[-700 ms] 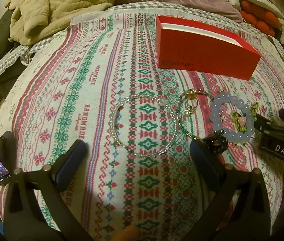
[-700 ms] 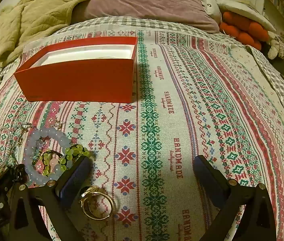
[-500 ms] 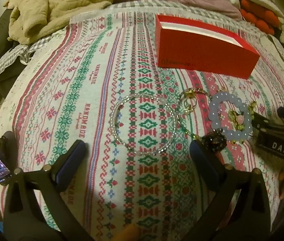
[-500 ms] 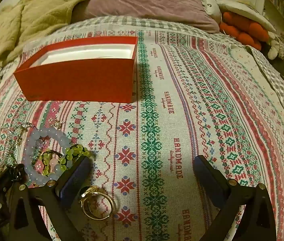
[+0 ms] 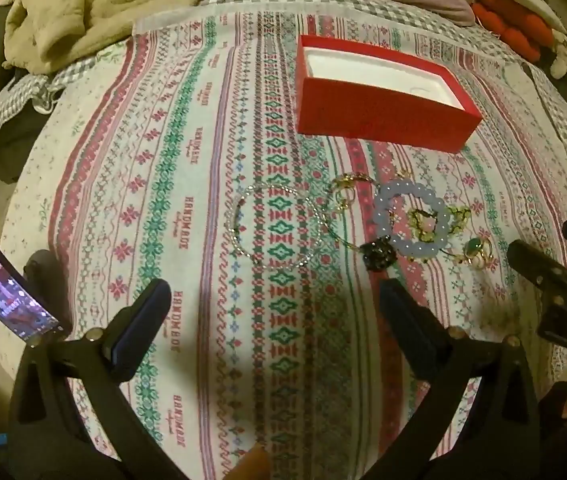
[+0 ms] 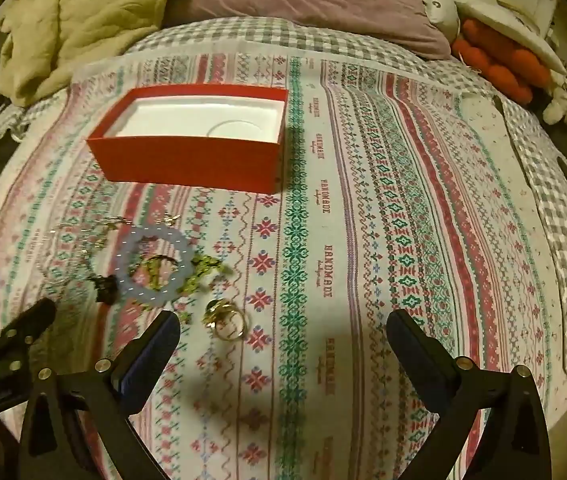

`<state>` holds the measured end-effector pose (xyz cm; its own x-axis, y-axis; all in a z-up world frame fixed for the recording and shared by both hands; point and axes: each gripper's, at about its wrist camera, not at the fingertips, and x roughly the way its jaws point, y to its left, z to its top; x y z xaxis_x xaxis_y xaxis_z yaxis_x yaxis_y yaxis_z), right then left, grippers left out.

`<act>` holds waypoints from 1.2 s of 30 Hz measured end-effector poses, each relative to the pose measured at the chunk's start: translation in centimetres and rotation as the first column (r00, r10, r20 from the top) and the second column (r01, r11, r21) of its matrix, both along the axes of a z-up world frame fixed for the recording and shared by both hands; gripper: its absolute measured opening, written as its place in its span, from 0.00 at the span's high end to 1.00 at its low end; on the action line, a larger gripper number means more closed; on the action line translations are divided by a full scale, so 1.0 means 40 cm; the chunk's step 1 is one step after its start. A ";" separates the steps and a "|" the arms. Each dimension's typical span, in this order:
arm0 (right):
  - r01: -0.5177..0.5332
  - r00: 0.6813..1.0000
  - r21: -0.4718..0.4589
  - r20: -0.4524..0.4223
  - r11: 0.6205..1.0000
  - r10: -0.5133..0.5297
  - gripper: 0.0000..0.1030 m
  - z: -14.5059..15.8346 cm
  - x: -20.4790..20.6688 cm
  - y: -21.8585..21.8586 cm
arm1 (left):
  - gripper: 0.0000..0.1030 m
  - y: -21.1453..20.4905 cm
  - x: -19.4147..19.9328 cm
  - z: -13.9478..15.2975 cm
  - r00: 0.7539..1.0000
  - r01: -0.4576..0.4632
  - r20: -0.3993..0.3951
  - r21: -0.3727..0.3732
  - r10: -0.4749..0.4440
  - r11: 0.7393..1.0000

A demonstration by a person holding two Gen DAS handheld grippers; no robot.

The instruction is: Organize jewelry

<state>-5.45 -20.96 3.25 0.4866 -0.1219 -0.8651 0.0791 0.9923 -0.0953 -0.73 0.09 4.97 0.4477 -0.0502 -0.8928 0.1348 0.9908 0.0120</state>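
On the patterned bedspread (image 6: 363, 200) sits a red box (image 6: 191, 160).

black tool (image 5: 271, 316) arms, blue pads (image 5: 139, 332), silver screws

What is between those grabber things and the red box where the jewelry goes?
Only bare patterned cloth lies between the jewelry and the open red box. Both the left gripper and right gripper hover open; nothing visible blocks the gold ring or pale beaded bracelet.

An open red box (image 5: 383, 124) with a white lining sits upright beyond a cluster of jewelry lying flat: clear bead necklace (image 5: 279, 226), pale lavender bead bracelet (image 5: 411, 218), gold rings (image 6: 227, 320).
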 end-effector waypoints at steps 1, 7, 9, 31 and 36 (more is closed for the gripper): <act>0.001 1.000 0.000 0.000 1.000 -0.001 0.00 0.004 0.000 0.001 | 0.00 -0.002 0.002 -0.003 1.000 -0.003 -0.007 0.001 0.003 1.000; 0.013 0.999 -0.002 -0.040 1.000 -0.013 0.00 -0.017 0.012 -0.015 | 0.00 -0.014 0.011 -0.010 1.000 -0.016 -0.025 0.016 0.016 1.000; 0.009 0.999 -0.004 -0.051 1.000 -0.009 0.00 -0.021 0.018 -0.012 | 0.00 -0.017 0.017 -0.008 0.999 -0.015 -0.027 0.022 0.016 1.000; -0.021 0.997 -0.007 -0.075 1.000 0.021 0.00 -0.028 0.025 0.005 | 0.00 -0.023 0.022 -0.006 0.999 -0.020 -0.028 0.025 0.021 0.999; -0.026 0.997 -0.012 -0.080 1.000 0.025 0.00 -0.029 0.026 0.007 | 0.00 -0.024 0.024 -0.002 0.999 -0.017 -0.028 0.026 0.018 1.000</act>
<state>-4.41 -20.68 2.08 0.4194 -0.1222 -0.8995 0.0458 0.9925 -0.1134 0.22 -0.88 4.87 0.4228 -0.0194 -0.9060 0.1183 0.9924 0.0340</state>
